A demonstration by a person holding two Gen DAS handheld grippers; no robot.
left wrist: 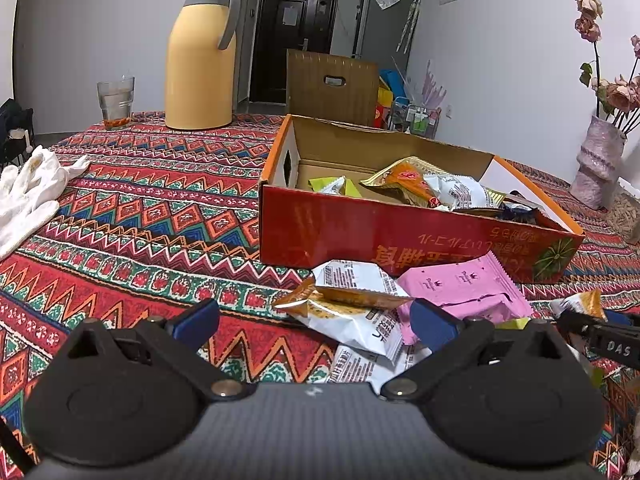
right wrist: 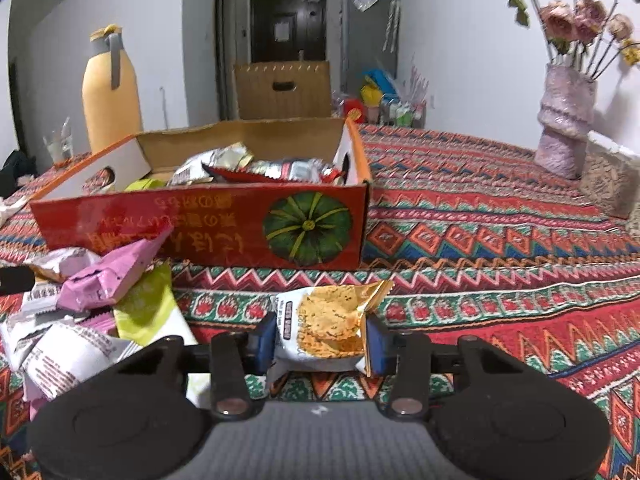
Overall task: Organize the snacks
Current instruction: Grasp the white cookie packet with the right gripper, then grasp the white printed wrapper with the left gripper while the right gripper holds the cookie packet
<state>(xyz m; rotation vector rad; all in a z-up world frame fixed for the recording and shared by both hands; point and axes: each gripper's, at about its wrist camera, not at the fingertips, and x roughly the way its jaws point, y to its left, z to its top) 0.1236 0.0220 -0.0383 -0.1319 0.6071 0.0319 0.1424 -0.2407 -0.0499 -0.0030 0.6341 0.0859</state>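
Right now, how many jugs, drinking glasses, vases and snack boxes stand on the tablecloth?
Jug: 1
Drinking glass: 1
Vase: 1
Snack box: 1
Total: 4

Snack pile (right wrist: 92, 312) left, tablecloth (right wrist: 500, 280) right

Red cardboard box (right wrist: 200, 224) with a green pumpkin print sits open mid-frame, wrapped snacks heaped inside. Lower left, a loose pile: pink packet (right wrist: 116, 276), lime-green packet (right wrist: 148, 312), white packets (right wrist: 68, 356). An orange-and-white cracker packet (right wrist: 324, 324) stands lower centre.
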